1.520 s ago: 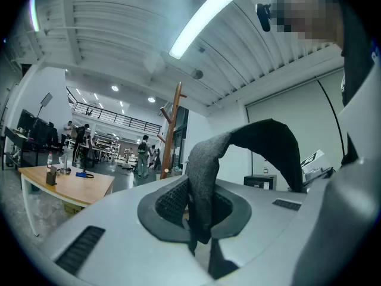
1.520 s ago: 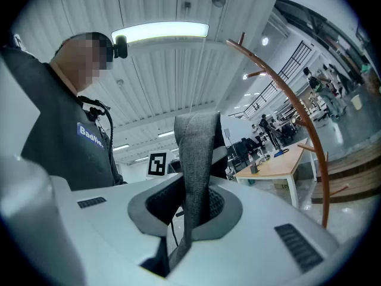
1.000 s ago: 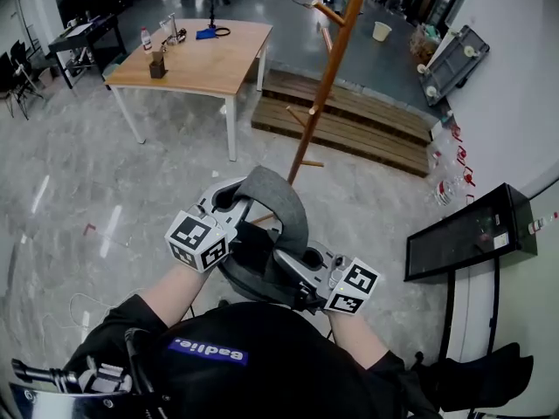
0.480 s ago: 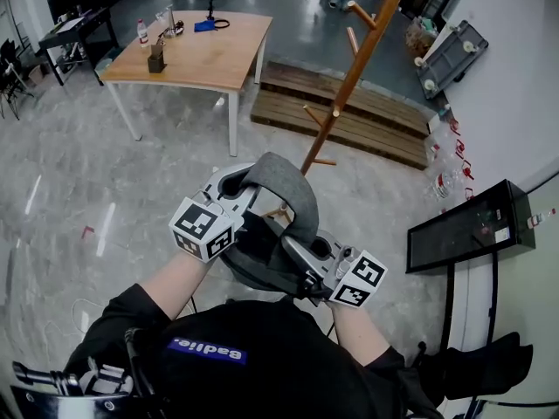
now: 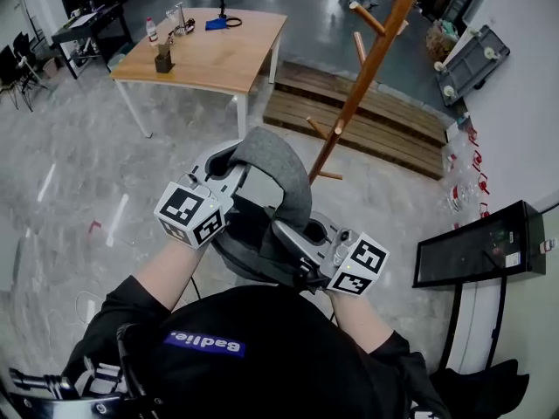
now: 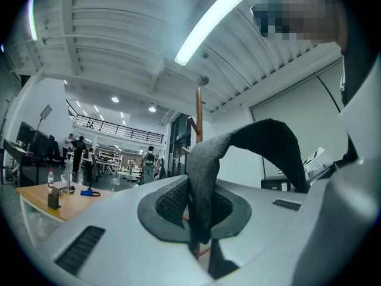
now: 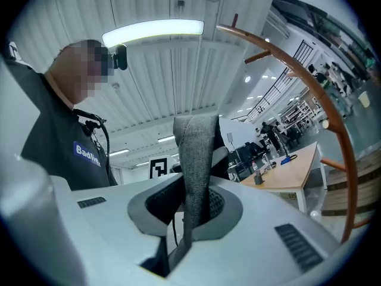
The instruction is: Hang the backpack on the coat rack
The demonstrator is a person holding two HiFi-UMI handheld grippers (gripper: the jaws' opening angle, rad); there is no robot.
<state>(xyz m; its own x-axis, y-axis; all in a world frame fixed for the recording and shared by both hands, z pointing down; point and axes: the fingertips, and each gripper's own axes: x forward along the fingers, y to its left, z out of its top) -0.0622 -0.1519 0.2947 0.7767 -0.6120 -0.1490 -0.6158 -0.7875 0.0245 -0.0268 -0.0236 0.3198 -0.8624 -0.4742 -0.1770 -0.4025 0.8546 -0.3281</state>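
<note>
**Backpack carried by its strap, short of the coat rack; not yet hung.**

The left gripper (image 6: 193, 219) and right gripper (image 7: 187, 219) each have their jaws pinching the grey strap (image 5: 284, 177), which arches between them. The backpack (image 5: 249, 243) hangs dark beneath, close to the person's chest. Risk: the strap may slide through such narrow grips, or the low pegs (image 5: 316, 127) may snag the bag before the loop reaches the upper peg (image 5: 367, 17) and shove the coat rack (image 5: 367, 68) over. Room: open floor on the left up to the surface (image 5: 218, 55); a pallet (image 5: 367, 116) beyond the rack; a black cabinet (image 5: 480, 251) and the wall crowd the right.
</note>
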